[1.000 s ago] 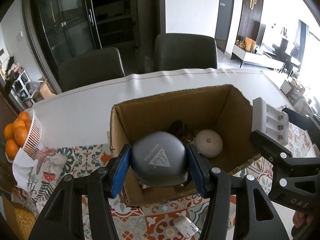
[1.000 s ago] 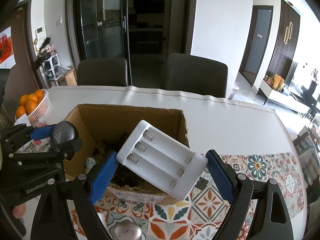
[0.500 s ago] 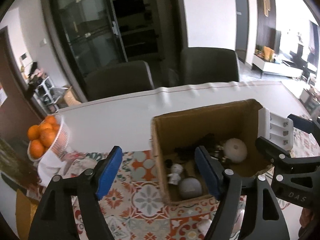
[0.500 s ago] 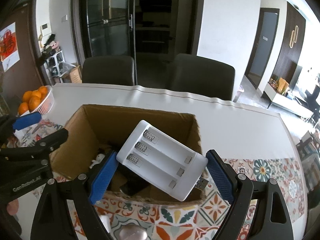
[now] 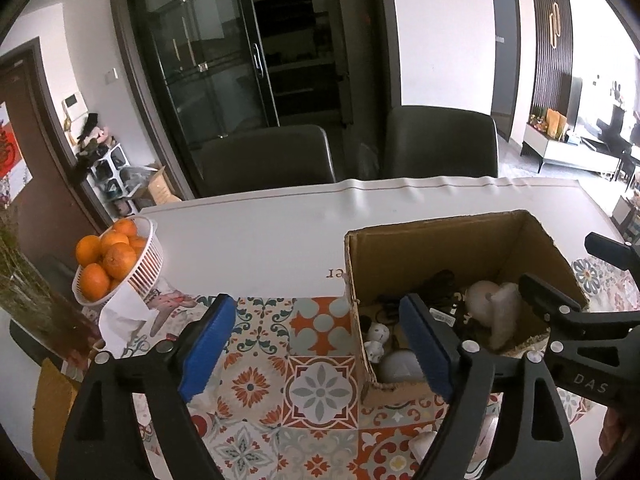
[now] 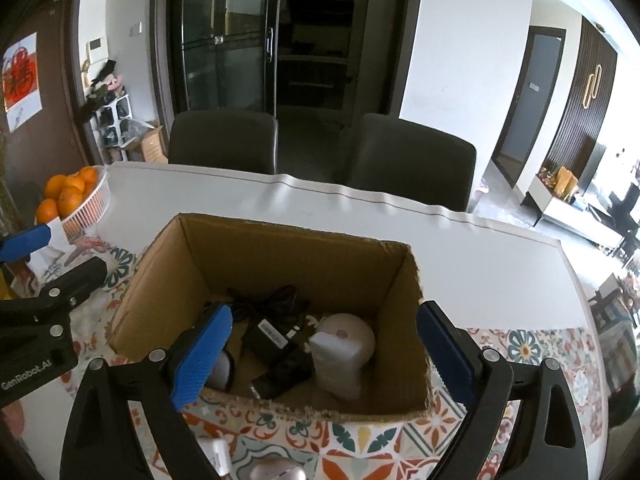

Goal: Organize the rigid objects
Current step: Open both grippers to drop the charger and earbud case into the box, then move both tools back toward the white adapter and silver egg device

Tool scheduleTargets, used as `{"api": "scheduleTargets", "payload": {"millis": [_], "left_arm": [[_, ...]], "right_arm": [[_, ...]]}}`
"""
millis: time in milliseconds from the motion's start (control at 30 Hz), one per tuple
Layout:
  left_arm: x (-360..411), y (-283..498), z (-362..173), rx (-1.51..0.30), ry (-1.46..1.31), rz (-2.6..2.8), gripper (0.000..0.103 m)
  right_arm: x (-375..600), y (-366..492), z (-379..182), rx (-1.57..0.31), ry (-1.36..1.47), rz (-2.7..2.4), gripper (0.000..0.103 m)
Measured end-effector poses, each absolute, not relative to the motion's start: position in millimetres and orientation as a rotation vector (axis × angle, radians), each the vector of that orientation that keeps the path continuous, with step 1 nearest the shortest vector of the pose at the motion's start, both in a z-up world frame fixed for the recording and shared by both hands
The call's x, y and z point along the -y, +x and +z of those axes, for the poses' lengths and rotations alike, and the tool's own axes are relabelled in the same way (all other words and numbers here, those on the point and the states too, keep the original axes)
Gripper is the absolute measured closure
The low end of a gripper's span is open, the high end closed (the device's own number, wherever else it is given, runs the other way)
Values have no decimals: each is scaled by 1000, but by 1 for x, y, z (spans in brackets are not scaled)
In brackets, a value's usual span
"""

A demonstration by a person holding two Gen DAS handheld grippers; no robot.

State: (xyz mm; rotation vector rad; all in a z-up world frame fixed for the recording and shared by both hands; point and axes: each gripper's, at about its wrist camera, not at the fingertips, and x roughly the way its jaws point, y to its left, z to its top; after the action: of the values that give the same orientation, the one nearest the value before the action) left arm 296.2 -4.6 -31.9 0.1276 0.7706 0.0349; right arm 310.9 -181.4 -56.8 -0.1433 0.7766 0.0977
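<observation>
Only from the right tongs (image 6: pixel 320 344): black adapter (image 6: pixel 267 334) in box (image 6: pixel 280 256).

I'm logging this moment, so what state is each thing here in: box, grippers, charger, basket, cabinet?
Box: open-topped, upright, partly filled.
Left gripper: jaws opening, nothing between them.
Right gripper: jaws opening, empty, over the box.
Charger: inside the box, leaning on a round white thing.
Basket: upright, full of oranges.
Cabinet: doors shut.
</observation>
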Motion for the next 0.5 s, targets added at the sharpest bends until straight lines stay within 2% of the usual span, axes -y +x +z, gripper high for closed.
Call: {"api": "scheduleTargets", "payload": {"millis": [167,500], "left_arm": [[8,280,-24,-743,124,27,10],[20,250,-23,-736,148,17,9]], "right_arm": [[185,294,-47,-743,-153,83,9],[194,260,-45,-733,-145,89,9]]}}
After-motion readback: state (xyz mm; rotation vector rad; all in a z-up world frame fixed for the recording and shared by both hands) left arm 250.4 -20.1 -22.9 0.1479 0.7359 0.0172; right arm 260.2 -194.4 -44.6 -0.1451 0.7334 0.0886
